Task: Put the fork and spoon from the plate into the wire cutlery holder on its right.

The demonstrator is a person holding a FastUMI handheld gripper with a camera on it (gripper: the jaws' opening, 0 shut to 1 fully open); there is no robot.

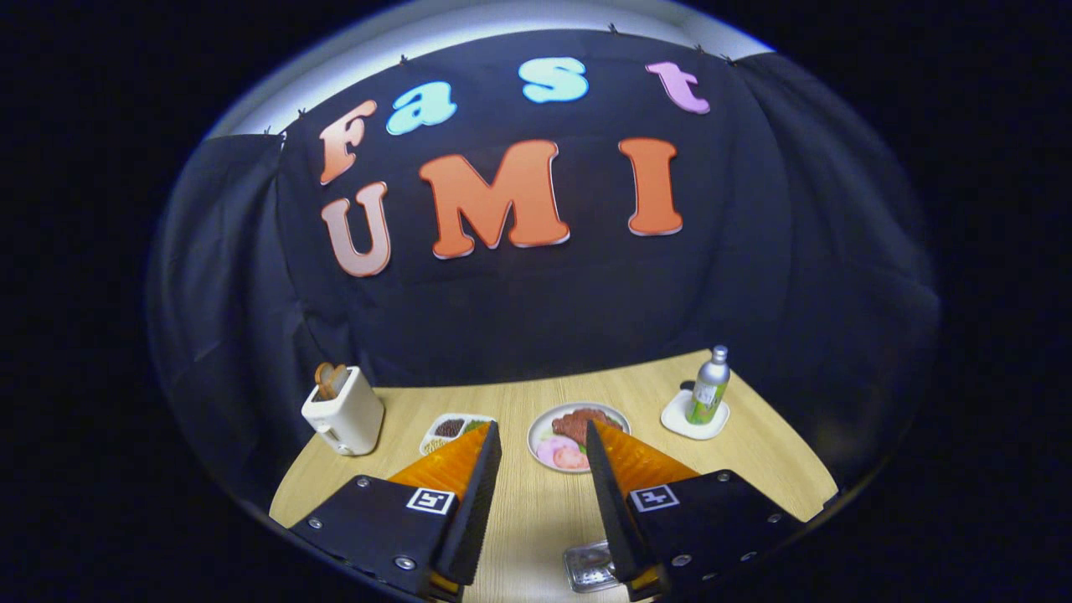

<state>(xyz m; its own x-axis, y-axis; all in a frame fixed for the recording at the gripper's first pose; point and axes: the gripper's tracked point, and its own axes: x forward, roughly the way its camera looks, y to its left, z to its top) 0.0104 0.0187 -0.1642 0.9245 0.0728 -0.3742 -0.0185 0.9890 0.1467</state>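
My gripper (543, 429) is open and held above the near part of a light wooden table (536, 511), with nothing between its fingers. Just beyond the fingertips sits a round plate (533, 442) carrying brown meat slices and pink pieces. I cannot make out a fork or spoon on it at this distance. Low down by the inner side of the right finger lies a small square shiny object (589, 567), partly hidden by that finger; I cannot tell what it is.
A white toaster (345, 413) with toast in it stands at the back left. A small white tray of food (450, 429) lies beyond the left finger. To the right of the plate, a green-labelled silver bottle (708, 388) stands on a white coaster (693, 421). Black cloth walls close the back.
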